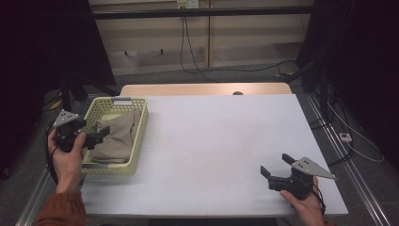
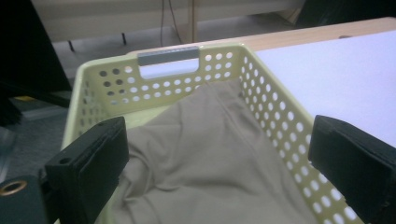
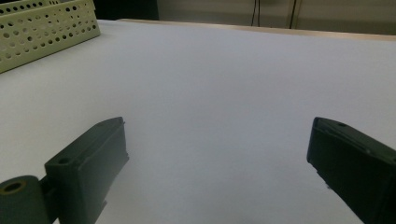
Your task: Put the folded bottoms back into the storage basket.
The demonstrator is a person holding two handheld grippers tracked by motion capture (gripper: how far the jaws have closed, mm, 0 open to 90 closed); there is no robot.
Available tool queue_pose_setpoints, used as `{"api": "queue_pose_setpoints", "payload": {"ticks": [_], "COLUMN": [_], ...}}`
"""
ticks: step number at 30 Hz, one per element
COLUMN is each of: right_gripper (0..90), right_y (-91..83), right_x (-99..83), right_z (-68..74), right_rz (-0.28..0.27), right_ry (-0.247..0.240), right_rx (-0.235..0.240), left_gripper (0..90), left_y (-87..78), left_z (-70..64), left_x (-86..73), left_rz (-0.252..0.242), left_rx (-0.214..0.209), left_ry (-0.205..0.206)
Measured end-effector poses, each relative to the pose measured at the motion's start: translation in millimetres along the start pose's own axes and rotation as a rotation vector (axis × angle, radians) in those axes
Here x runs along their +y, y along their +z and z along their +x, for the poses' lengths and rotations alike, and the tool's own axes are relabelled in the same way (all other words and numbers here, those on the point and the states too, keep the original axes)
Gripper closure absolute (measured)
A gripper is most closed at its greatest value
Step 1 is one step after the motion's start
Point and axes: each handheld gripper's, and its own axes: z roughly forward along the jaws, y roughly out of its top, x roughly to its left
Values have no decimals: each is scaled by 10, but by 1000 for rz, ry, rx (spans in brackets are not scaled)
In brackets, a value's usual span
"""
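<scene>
**Barely begun: cloth not yet out of the basket**

Evidently the work is at its start. The beige cloth (image 2: 205, 154) lies crumpled inside the pale yellow-green perforated basket (image 1: 141, 127) at the left side of the white table (image 1: 221, 141), and nothing has been lifted out. The left gripper (image 1: 99, 134) hangs over the near end of the basket with its jaws spread wide, one on each side of the cloth, pinching nothing. The right gripper (image 1: 275, 165) rests low over bare tabletop near the front right corner, also spread and empty, well apart from the basket. By my reading, grasping, lifting and laying out the cloth all remain. No brand, label or writing can be read on anything.
</scene>
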Motion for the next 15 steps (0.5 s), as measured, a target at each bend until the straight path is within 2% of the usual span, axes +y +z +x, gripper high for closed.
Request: {"api": "queue_pose_setpoints", "payload": {"ticks": [3,5,8,11,13,15], "right_gripper": [45,45,45,45,45,45], "right_y": [10,12,17,13,11,12], "right_x": [1,2,1,1,1,1], "right_z": [0,4,11,10,11,10], "right_rz": [2,5,4,4,3,3], "right_ry": [-4,-3,-1,-2,-2,-3], "right_rx": [0,0,-4,-3,-3,-2], "left_gripper": [53,53,53,53,53,52], "left_y": [-13,-25,-62,-115,-139,-177], "left_z": [13,11,2,-32,-63,-111], "left_x": [-59,-93,-132,-157,-174,-190], "left_rz": [4,3,-7,8,24,20], "left_rx": [-9,-3,2,9,-8,-7], "left_ry": [-17,-10,-27,-31,-23,-1]}}
